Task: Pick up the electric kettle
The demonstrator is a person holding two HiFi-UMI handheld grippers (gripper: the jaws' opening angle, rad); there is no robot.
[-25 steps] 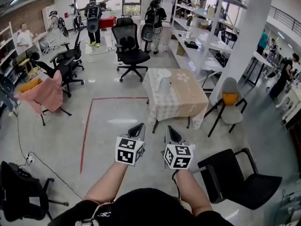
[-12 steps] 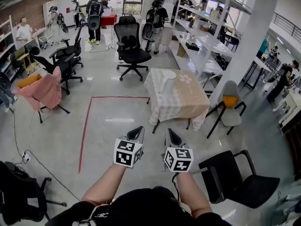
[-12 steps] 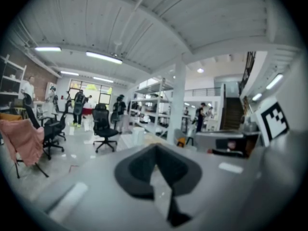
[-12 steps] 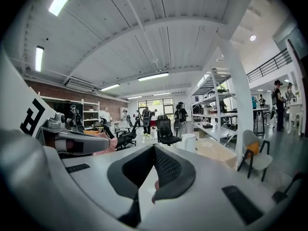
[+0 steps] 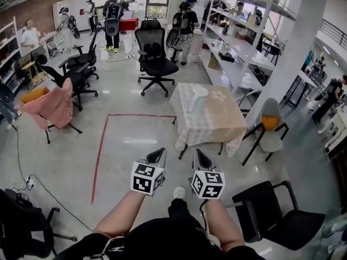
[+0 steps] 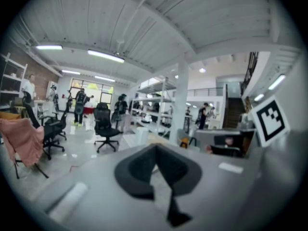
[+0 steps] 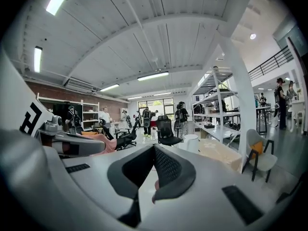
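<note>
2 forearms reach fwd side by side, near; left gripper [image 5: 157,155] & right gripper [image 5: 201,158] jaws pressed together, empty. White electric kettle [image 5: 198,98] stands on far table [image 5: 218,119].

- The bench [image 5: 223,124] stands right of centre on the open floor.
- The electric kettle [image 5: 198,97] stands upright on the bench, towards its far left corner.
- The left gripper [image 5: 159,154] and right gripper [image 5: 199,156] sit side by side in the foreground, well short of the bench.
- A taped floor line [image 5: 99,150] runs left of the bench and turns along its far side.
- One office chair [image 5: 154,56] stands behind the bench.
- A side chair [image 5: 269,124] stands just right of the bench.
- An armchair [image 5: 276,210] stands at near right.
- A cloth-draped chair [image 5: 54,104] stands well to the left.
- The shelving rack [image 5: 233,42] runs behind the bench on the right, with a pillar [image 5: 293,47] at its near end.
</note>
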